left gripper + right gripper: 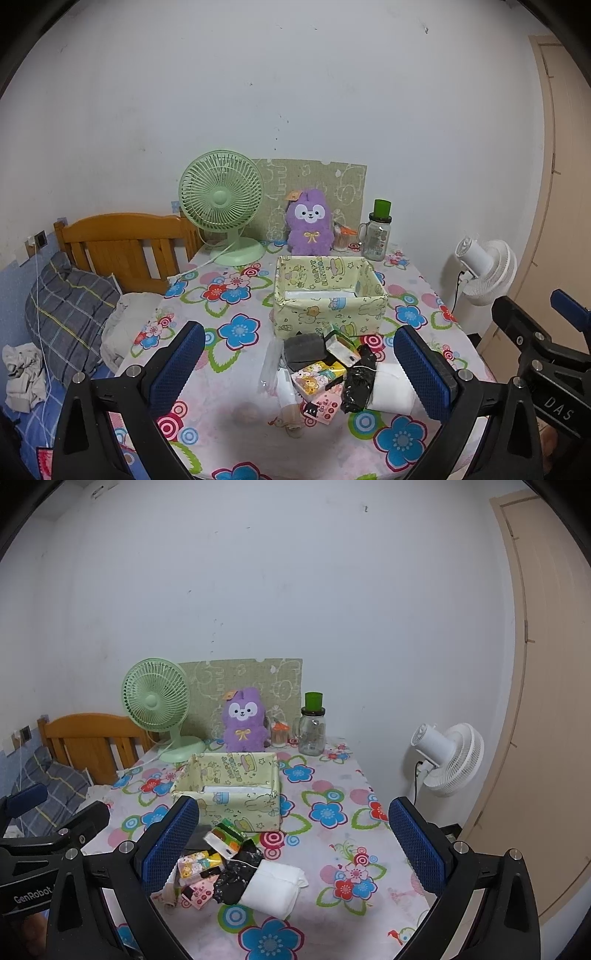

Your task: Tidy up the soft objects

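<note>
Both tongs gape wide, empty: left tongs [299, 363], right tongs [293, 843]. Soft pile [325, 373] lies just before the yellow box [328, 295] on the desk [332, 849]. Best approach: take the white folded pad [271, 888] first, gripping its middle squarely, lifting clear of neighbours.

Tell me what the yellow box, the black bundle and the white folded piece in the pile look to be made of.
Yellow box: likely cardboard wrapped in glossy printed paper; creased edges and taped seams show.
Black bundle: looks like thin plastic film, crinkled, with shiny highlights, tied by a pale string.
White folded piece: seems soft matte fabric or padding, with rounded folds and no shine; which one is unclear.
</note>
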Tool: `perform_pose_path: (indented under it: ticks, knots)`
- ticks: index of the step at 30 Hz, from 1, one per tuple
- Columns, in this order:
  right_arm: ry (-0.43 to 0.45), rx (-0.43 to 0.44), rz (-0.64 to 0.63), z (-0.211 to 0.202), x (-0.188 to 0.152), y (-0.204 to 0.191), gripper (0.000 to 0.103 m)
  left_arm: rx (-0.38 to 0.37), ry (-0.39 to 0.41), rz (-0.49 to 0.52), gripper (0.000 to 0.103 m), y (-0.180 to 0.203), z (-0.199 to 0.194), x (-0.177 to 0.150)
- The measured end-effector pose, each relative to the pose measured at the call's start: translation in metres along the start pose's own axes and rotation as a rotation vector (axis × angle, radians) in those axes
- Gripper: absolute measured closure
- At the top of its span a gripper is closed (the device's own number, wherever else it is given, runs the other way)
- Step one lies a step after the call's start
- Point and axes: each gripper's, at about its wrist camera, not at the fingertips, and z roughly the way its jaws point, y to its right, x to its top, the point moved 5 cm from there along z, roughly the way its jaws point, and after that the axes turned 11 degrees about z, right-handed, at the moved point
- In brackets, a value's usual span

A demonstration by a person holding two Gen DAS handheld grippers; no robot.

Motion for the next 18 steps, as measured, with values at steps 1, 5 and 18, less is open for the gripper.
perform_pose_path:
  ticks: [1,5,18]
  knots:
    - [0.0,0.001,0.001,-0.0003,-0.0001,0.0003,0.0,-0.003,0.001,-0.004,0.0,-0.0006,0.0,0.0002]
    - [0.0,0.001,-0.003,-0.0006,0.0002,-0.001,0.0,-0.007,0.001,-0.004,0.0,-0.0013,-0.0004,0.0002]
    - [0.002,-0.001,-0.006,0.0006,0.0007,-0.0023,0.0,-0.015,0.006,-0.002,0.0,-0.0018,0.0032,0.0043]
